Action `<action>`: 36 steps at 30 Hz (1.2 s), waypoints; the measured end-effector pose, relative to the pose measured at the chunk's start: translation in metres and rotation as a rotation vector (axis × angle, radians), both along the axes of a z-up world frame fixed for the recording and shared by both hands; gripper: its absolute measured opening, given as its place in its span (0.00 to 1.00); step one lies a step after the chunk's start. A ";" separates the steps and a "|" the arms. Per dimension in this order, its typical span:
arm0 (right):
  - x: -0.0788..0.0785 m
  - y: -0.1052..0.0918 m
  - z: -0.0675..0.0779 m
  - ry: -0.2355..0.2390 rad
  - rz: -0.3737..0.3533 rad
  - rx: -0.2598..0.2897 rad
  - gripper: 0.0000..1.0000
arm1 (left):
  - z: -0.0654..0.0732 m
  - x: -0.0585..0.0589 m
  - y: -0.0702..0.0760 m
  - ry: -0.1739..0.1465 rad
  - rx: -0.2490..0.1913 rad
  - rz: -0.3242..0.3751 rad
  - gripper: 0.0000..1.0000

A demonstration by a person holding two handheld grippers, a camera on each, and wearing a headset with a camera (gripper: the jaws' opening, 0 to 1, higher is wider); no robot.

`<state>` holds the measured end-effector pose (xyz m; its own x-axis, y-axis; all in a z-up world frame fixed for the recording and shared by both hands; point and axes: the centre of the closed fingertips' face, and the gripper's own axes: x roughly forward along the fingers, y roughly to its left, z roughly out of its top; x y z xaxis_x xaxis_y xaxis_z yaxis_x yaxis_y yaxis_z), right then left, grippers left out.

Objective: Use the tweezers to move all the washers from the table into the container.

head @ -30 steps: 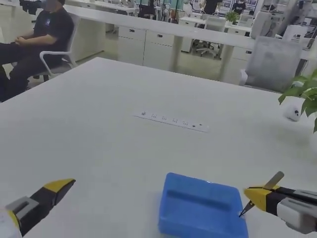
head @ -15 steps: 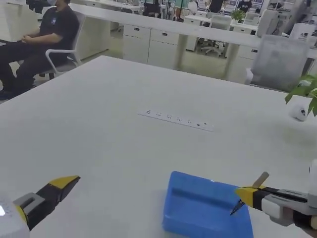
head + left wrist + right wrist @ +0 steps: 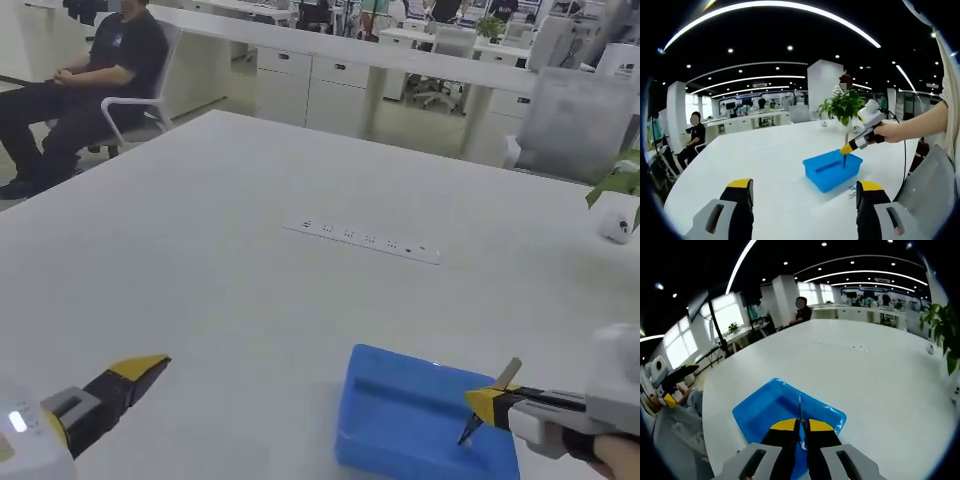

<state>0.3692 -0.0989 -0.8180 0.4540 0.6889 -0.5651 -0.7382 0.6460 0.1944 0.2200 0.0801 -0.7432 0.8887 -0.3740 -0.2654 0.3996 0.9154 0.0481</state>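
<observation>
Right gripper (image 3: 488,402) — jaws clamped together on the tweezers (image 3: 467,430), tip pointing down. Left gripper (image 3: 135,370) — jaws wide apart, empty, low over the table (image 3: 250,290). Container (image 3: 395,405) — blue, under the tweezers' tip. A second ago the tip was at the container's right rim; now it is inside the rim, so this is likely a drop-off. Whether the tip holds anything is too small to tell. Washers (image 3: 852,188) — probably the small specks on the table just beside the container in the left gripper view, so some are still to fetch.
</observation>
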 end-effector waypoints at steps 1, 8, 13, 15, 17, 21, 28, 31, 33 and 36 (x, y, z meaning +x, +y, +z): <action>-0.001 -0.001 -0.001 0.000 0.001 -0.003 0.03 | 0.000 0.000 0.000 0.001 -0.001 -0.001 0.86; -0.002 -0.003 -0.005 0.001 0.002 -0.006 0.03 | -0.002 0.000 -0.001 0.005 0.002 -0.005 0.85; 0.000 -0.003 -0.005 -0.013 0.007 -0.008 0.04 | 0.001 -0.001 -0.003 -0.010 -0.009 -0.013 0.86; 0.000 -0.003 -0.005 -0.016 0.009 -0.007 0.04 | 0.001 -0.001 -0.002 -0.008 -0.007 -0.010 0.86; 0.000 -0.004 -0.005 -0.016 0.007 0.000 0.04 | 0.000 -0.001 -0.002 -0.004 -0.007 -0.009 0.86; -0.001 -0.004 0.002 -0.015 0.015 0.011 0.03 | 0.001 -0.001 -0.003 -0.007 -0.008 -0.012 0.86; -0.003 -0.007 0.020 -0.031 0.003 0.059 0.03 | -0.001 -0.001 -0.004 0.003 0.004 -0.017 0.84; -0.005 -0.006 0.025 -0.037 0.008 0.066 0.03 | 0.000 -0.002 -0.004 0.000 0.003 -0.018 0.84; -0.007 -0.005 0.029 -0.041 0.011 0.071 0.03 | 0.000 -0.001 -0.004 0.000 0.002 -0.017 0.84; -0.008 -0.003 0.036 -0.050 0.008 0.093 0.03 | -0.001 -0.001 -0.004 0.004 0.000 -0.020 0.84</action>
